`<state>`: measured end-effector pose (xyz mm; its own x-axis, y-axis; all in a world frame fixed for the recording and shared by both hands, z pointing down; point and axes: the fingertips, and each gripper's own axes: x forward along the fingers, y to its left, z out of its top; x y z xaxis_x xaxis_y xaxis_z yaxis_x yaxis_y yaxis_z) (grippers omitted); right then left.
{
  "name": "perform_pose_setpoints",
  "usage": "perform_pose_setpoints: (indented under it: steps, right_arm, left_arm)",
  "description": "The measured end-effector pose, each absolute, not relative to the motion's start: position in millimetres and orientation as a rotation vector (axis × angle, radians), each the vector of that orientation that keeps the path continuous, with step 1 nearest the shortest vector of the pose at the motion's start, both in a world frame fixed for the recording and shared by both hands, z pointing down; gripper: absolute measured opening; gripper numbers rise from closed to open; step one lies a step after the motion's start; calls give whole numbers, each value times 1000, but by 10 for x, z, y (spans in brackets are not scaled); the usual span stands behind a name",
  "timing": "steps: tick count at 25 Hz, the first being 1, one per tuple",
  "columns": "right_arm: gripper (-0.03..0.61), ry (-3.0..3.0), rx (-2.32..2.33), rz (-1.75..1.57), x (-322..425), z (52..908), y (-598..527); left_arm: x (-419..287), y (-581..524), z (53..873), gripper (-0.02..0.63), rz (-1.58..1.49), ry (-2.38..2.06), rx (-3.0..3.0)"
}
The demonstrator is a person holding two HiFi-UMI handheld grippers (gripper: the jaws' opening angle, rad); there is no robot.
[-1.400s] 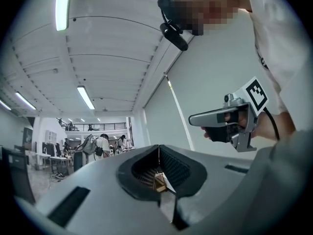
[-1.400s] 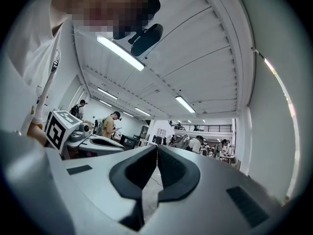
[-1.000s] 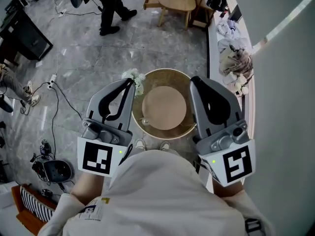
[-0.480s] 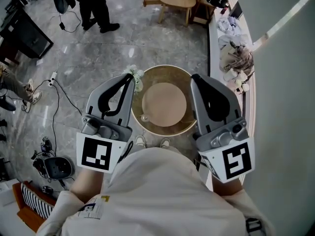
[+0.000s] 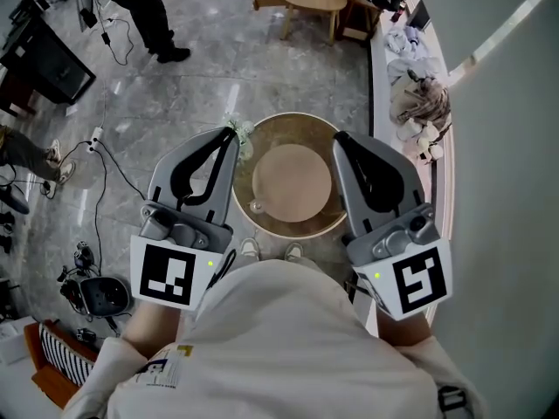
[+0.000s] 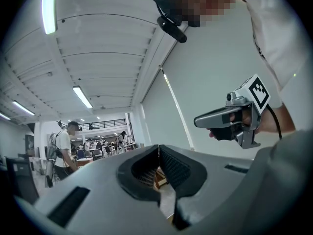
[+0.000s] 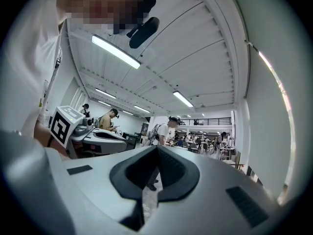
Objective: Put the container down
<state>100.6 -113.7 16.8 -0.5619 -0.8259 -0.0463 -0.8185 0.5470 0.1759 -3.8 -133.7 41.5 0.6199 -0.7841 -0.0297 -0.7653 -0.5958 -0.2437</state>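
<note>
Round tan container (image 5: 301,119) stands on the grey floor (image 5: 175,94), just beyond the person's shoes (image 5: 249,250), and appears btwn the two tongs from above. Left tongs (image 5: 229,142) are pressed together w/ nothing in them. Right tongs (image 5: 339,140) are also pressed together & empty. Small white flowers (image 5: 238,133) lie at the container's far-left rim.

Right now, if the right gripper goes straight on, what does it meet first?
Nothing near. The right gripper, shut, points level into open space; the first thing in line seems to be a standing person with a backpack, far off, though depth is unclear.
</note>
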Motion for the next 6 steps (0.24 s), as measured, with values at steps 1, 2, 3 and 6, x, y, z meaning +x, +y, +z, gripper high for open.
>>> perform_pose_setpoints:
  steps: [1, 2, 3, 6]
  right_arm:
    - [6, -2726, 1453, -275, 1014, 161, -1131]
    - [6, -2726, 1460, -277, 1023, 149, -1126]
    - [6, -2727, 1469, -284, 1030, 132, -1122]
    - [6, -2730, 1485, -332, 1046, 67, -1112]
  left_arm:
    - [-35, -1332, 399, 11, -114, 1269, -2609]
    - [-34, -1329, 386, 11, -111, 1268, -2608]
    - [-34, -1325, 376, 11, -109, 1267, -2607]
    - [-32, -1315, 360, 11, -110, 1263, -2609]
